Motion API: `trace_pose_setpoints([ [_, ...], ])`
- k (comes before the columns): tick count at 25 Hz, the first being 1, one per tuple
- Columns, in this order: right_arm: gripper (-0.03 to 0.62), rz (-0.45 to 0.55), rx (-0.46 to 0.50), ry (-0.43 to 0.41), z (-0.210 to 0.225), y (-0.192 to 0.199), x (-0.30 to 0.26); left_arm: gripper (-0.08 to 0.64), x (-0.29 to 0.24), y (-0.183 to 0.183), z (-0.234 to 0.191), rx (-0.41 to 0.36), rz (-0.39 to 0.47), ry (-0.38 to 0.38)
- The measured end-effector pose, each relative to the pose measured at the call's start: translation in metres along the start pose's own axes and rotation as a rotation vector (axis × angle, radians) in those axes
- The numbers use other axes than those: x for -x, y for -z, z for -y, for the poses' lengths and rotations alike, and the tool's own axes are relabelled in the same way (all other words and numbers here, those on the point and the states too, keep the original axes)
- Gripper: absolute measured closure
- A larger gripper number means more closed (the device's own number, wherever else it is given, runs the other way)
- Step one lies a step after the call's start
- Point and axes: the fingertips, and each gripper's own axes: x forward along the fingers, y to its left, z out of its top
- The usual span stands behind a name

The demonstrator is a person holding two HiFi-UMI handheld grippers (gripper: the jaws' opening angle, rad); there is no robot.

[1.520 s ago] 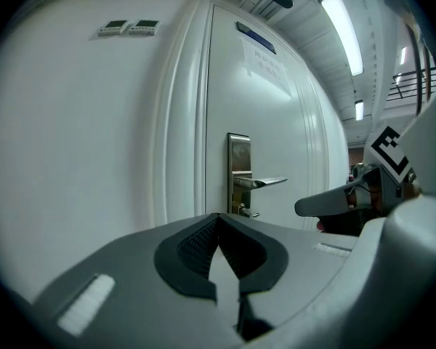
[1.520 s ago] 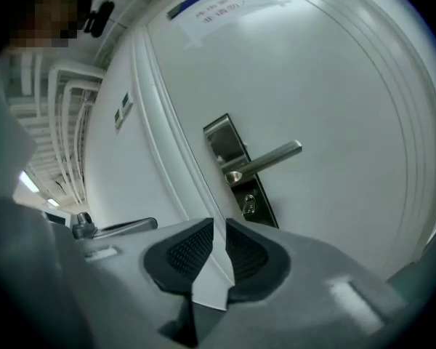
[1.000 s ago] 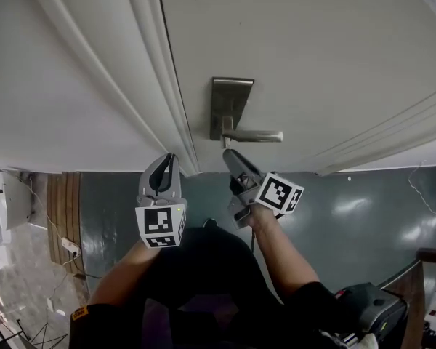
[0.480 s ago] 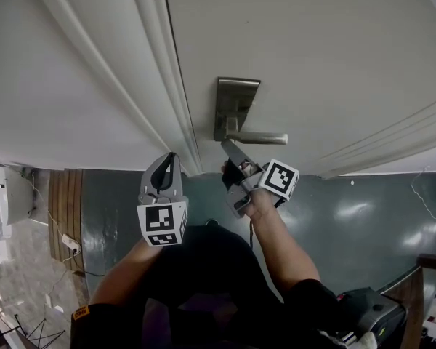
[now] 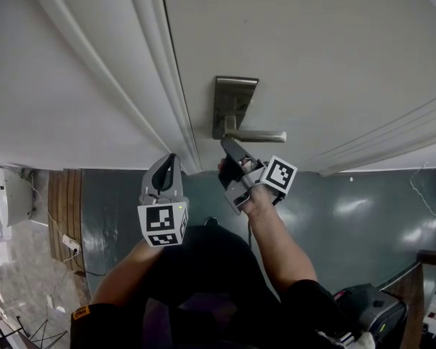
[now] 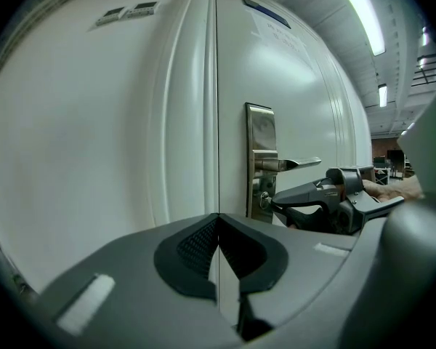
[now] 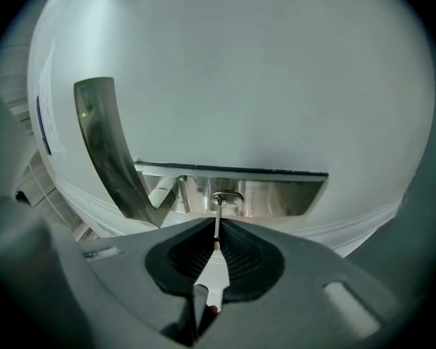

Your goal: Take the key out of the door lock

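My right gripper (image 5: pixel 228 144) is up against the door (image 5: pixel 312 49), just under the lever handle (image 5: pixel 258 136), with its nose at the bottom of the metal lock plate (image 5: pixel 233 97). Its jaws are closing, and the key (image 7: pixel 217 218) stands between them. The thin shaft runs straight from the keyhole (image 7: pixel 227 197) back into the gap, and the pale head of the key sits deeper between the ribbed pads, which pinch in on it at the tip. The key is seated in the lock. My left gripper (image 6: pixel 218 231) hangs back to the left, near the moulded door frame (image 5: pixel 160 71) and off the door. Its jaws are pressed together with nothing between them, and it points roughly at the seam beside the lock plate.
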Motion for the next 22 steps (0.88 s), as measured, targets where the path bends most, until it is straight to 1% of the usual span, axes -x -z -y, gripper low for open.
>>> trace_pose_setpoints([
  [5,0.578,0.012,-0.040,-0.009,-0.002,0.009,0.009,0.541,0.004,0.002,0.001,0.014,-0.006,0.011],
  [9,0.578,0.027,-0.071,-0.011,0.011,0.010,0.012,0.541,-0.011,0.012,-0.003,0.029,-0.018,0.021],
  [11,0.578,0.035,-0.073,-0.003,0.014,0.014,0.019,0.541,-0.011,0.015,-0.003,0.034,-0.022,0.028],
  [16,0.577,0.047,-0.051,0.004,0.002,0.037,0.039,0.541,0.006,0.012,-0.004,0.041,-0.019,0.048],
  [22,0.577,0.055,0.021,0.002,-0.018,0.066,0.054,0.541,0.025,0.015,-0.006,0.043,-0.022,0.084],
])
